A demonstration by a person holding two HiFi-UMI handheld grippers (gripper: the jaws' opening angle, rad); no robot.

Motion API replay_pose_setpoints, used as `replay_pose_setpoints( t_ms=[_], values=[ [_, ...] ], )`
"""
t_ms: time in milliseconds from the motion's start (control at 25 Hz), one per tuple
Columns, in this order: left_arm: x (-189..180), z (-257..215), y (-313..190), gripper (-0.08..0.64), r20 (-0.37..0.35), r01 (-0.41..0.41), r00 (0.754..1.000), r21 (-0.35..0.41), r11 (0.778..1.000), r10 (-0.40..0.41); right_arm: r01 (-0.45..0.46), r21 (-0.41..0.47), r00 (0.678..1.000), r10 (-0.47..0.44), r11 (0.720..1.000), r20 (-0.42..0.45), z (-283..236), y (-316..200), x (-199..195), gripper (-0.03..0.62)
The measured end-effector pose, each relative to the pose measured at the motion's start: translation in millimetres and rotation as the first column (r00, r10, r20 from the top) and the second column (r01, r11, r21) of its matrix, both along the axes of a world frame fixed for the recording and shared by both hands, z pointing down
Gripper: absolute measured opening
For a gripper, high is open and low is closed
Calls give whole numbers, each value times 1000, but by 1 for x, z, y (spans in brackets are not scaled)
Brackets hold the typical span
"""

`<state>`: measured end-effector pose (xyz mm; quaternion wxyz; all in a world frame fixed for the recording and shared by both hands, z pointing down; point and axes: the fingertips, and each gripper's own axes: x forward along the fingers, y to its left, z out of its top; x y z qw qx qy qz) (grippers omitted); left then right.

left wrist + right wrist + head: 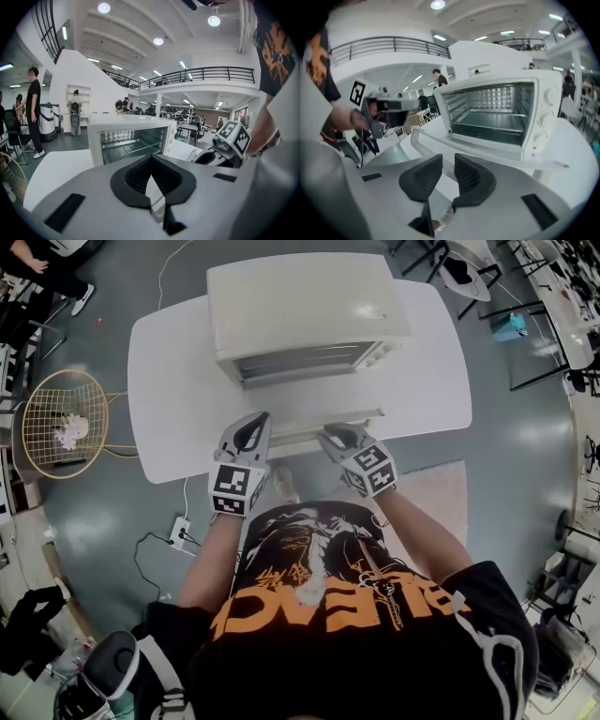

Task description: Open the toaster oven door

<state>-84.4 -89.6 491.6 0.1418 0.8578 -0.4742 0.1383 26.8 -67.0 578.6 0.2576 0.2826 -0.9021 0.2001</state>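
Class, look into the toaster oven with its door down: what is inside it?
Inside the toaster oven, a wire rack spans the cavity, nothing visible on it, with a dimpled back wall behind. The cavity floor beneath the rack is partly hidden by the lowered door.

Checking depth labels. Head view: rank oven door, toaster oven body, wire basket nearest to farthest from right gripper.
1. Oven door, just ahead of the right gripper.
2. Toaster oven body, behind the door.
3. Wire basket, floor, far left.
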Motion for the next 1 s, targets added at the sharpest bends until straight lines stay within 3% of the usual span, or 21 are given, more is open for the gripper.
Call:
replay_pose_setpoints(
  t_ms=[80,160,440,560,640,800,1000],
  values=[
    [0,7,1,21,-10,7,1000,-19,1000,-7,-56,-77,995,62,995,72,1,-2,6,69],
    [-2,15,0,21,-13,14,1000,-31,999,-14,-67,-89,993,75,994,95,0,-4,8,38],
    [-4,35,4,21,-9,5,1000,-9,1000,-5,-3,24,999,2,1000,37,-6,3,-3,12],
    [1,37,8,21,17,-17,1000,6,1000,17,47,133,996,-57,990,75,-39,5,-16,12],
    [3,42,10,21,12,-22,1000,-4,1000,22,27,162,993,-45,986,112,-59,-2,-23,12],
    [2,55,14,21,11,-12,1000,-37,999,13,-42,91,995,34,995,89,-41,-24,-21,12],
    [2,59,18,21,4,-11,1000,-54,998,12,-50,44,999,49,998,19,-13,-16,-9,12]
  ],
)
